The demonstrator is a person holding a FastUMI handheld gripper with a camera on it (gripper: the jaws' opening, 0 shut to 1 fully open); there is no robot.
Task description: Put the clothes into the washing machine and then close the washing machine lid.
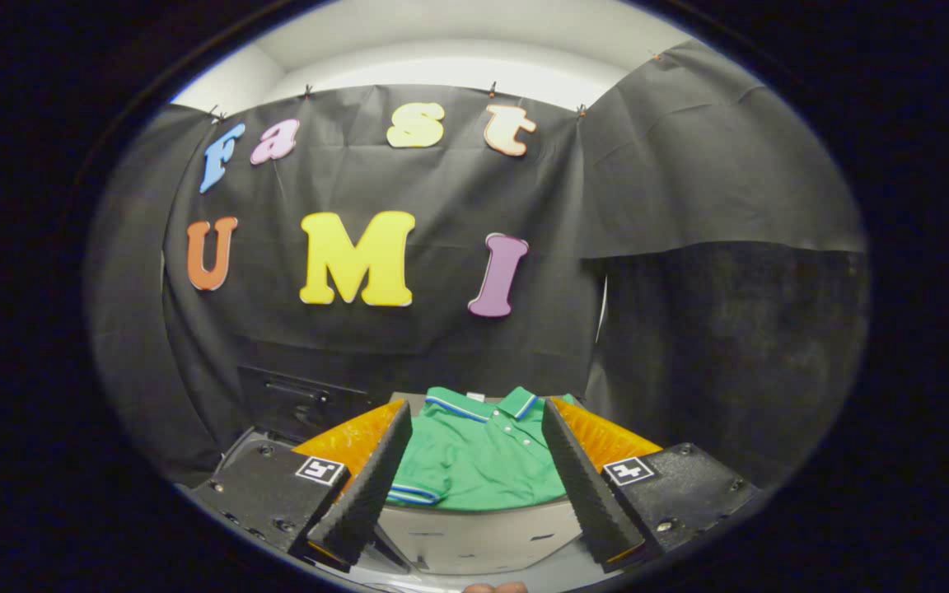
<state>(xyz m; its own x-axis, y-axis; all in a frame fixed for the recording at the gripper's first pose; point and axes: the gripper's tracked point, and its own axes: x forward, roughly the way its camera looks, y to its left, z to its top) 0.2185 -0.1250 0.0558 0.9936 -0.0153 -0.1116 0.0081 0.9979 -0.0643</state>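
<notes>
A: In the gripper view, what are the fingers doing?

B: The hand-held gripper [474, 469] is spread wide, its two black ribbed fingers [371, 482] angled apart, with nothing between the pads. It holds nothing.

A: And the clothes?

B: A folded green polo shirt with blue-and-white trim on collar and sleeve [479, 457] lies flat on an orange surface [351, 436], seen through the gap between the fingers and just ahead of their tips. Neither finger touches it as far as I can tell.

A: The washing machine?

B: I can't pick it out with certainty. A pale grey boxy front [483, 535] sits low between the fingers, under the shirt, and a dark panel [297, 399] stands beyond the left finger against the black cloth wall; either may belong to it, but I won't say so.

A: So which step is this?

B: I judge it the very start: the approach to the shirt, not yet gripped. The next move calls for lowering the fingers onto the fabric and pinching a fold thick enough to lift the whole garment.
</notes>
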